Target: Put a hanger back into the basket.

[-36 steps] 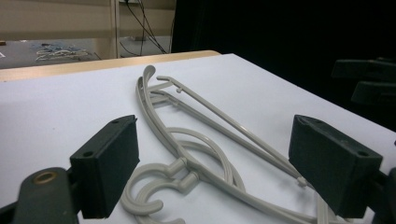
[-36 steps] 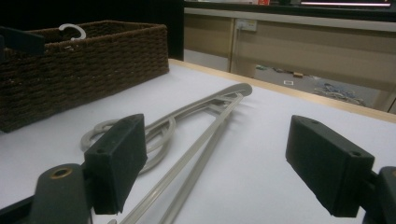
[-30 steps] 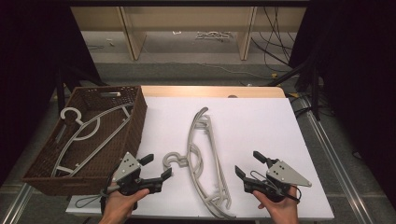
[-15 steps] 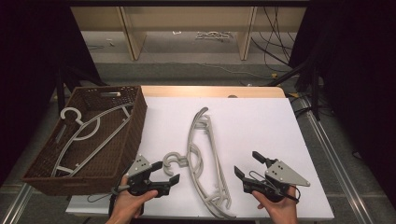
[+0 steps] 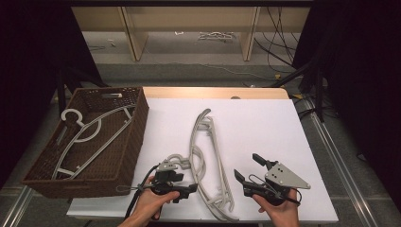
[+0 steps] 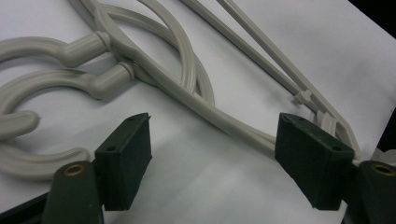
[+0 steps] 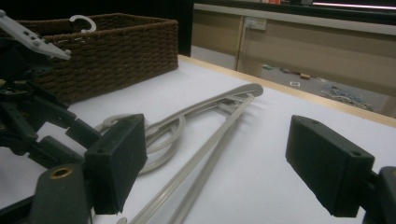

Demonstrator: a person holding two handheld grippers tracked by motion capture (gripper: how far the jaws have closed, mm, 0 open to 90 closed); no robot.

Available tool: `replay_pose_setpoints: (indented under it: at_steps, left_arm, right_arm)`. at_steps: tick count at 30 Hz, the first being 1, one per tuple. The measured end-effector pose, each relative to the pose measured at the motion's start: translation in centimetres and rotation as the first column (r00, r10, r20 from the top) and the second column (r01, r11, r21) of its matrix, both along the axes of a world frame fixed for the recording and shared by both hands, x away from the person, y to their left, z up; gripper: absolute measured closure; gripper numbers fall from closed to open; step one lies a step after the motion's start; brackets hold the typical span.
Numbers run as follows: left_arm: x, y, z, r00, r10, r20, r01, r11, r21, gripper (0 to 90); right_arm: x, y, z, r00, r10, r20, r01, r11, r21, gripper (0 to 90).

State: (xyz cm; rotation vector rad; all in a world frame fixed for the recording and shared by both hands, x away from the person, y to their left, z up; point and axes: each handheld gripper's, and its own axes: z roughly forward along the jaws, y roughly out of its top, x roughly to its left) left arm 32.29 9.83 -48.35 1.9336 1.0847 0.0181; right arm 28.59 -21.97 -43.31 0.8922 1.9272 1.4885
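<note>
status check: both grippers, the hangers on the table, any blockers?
Left gripper open, low over the stacked grey plastic hangers, jaws astride one arm. Right gripper open, apart from them. Brown wicker basket alongside; nothing in the way.

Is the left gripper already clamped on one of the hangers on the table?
No, the left gripper has its jaws spread wide, with the arm of the grey hangers lying between them untouched.

Lab: dark drapes [image 5: 28, 56], floor cables [image 5: 279, 28]
</note>
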Motion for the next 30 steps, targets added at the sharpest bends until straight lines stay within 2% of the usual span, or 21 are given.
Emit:
replay_pose_setpoints:
  at_steps: [2,3,5,6,9,11,12,13,14,17,18,20,22,23,25,27,28,29,30]
  left_arm:
    - [0.4,-0.3,-0.1,0.9997,0.009,-0.022,-0.010,0.9999,-0.014,28.4]
    - [0.7,-0.3,-0.1,0.9994,0.007,-0.035,-0.008,0.9997,-0.022,29.6]
    - [1.0,-0.5,-0.2,0.9984,0.024,-0.051,-0.025,0.9994,-0.023,31.0]
    - [1.3,-0.6,-0.2,0.9979,0.020,-0.061,-0.022,0.9994,-0.027,31.8]
    - [1.8,-0.8,-0.1,0.9976,0.027,-0.065,-0.025,0.9995,0.020,34.5]
    - [2.2,-0.8,-0.1,0.9972,0.019,-0.072,-0.017,0.9993,0.034,34.8]
    - [2.4,-0.9,-0.1,0.9969,0.024,-0.075,-0.021,0.9991,0.037,35.0]
    - [2.5,-1.0,-0.1,0.9972,0.016,-0.072,-0.012,0.9986,0.051,35.6]
    - [2.6,-1.1,-0.2,0.9976,0.023,-0.065,-0.020,0.9984,0.054,36.0]
    - [2.8,-1.4,-0.3,0.9971,0.014,-0.074,-0.009,0.9974,0.071,38.0]
    - [2.9,-1.5,-0.4,0.9972,0.020,-0.072,-0.014,0.9965,0.083,38.4]
    - [3.0,-1.8,-0.5,0.9981,0.026,-0.056,-0.020,0.9950,0.098,39.9]
    - [3.0,-2.2,-0.4,0.9994,0.009,-0.034,-0.004,0.9901,0.140,40.2]
    - [3.0,-2.5,-0.4,0.9999,0.006,-0.012,-0.004,0.9875,0.157,40.6]
    - [3.0,-2.8,-0.4,0.9999,-0.010,0.004,0.009,0.9816,0.191,41.9]
    - [3.2,-2.6,-0.3,1.0000,-0.003,0.000,0.003,0.9822,0.188,44.5]
    - [3.2,-2.6,-0.4,0.9999,0.009,-0.011,-0.007,0.9864,0.164,47.7]
    - [3.4,-2.4,-0.4,0.9997,0.009,-0.022,-0.005,0.9862,0.165,47.7]
    - [3.5,-2.3,-0.3,0.9992,0.021,-0.034,-0.015,0.9863,0.164,51.3]
  right_arm:
    - [0.0,0.0,0.0,1.0000,0.000,0.000,0.000,1.000,0.001,21.4]
    - [-0.1,-0.1,0.1,0.9999,-0.007,-0.010,0.007,1.000,-0.019,21.4]
    - [0.0,-0.1,0.1,0.9999,-0.010,0.013,0.010,1.000,-0.017,21.4]
    - [0.0,-0.1,0.1,1.0000,-0.005,0.007,0.005,1.000,-0.010,21.4]
    - [0.1,0.1,0.0,1.0000,0.002,0.006,-0.002,1.000,0.006,21.5]
    - [0.1,0.1,0.0,1.0000,0.004,0.001,-0.004,1.000,0.003,21.4]
    - [0.2,0.0,0.0,0.9999,0.002,0.016,-0.002,1.000,-0.011,21.5]
    - [0.0,-0.1,0.2,1.0000,-0.005,-0.006,0.005,1.000,-0.029,21.4]
    - [0.0,0.0,0.1,1.0000,-0.003,0.003,0.003,1.000,-0.009,21.5]
    - [0.0,0.0,0.1,1.0000,-0.005,-0.003,0.005,1.000,-0.022,21.5]
    - [0.1,-0.1,0.1,0.9998,-0.001,0.019,0.002,0.999,-0.033,21.5]
    - [0.1,0.1,0.0,1.0000,0.003,0.005,-0.003,1.000,0.003,21.4]
    - [0.3,-0.1,0.1,0.9997,0.001,0.026,-0.001,1.000,-0.018,21.5]
    - [0.1,0.0,0.0,1.0000,-0.001,-0.004,0.001,1.000,-0.019,21.5]
    - [0.1,0.0,0.0,1.0000,-0.004,-0.003,0.004,1.000,-0.023,21.5]
    - [0.2,0.1,0.0,1.0000,-0.002,-0.001,0.002,1.000,-0.021,21.6]
    - [0.3,0.1,0.0,1.0000,0.000,0.007,0.000,1.000,-0.024,21.7]
    - [0.3,0.1,0.0,1.0000,0.000,0.007,0.000,1.000,-0.024,21.7]
    - [0.3,0.1,-0.1,1.0000,0.004,-0.007,-0.004,1.000,-0.006,21.6]
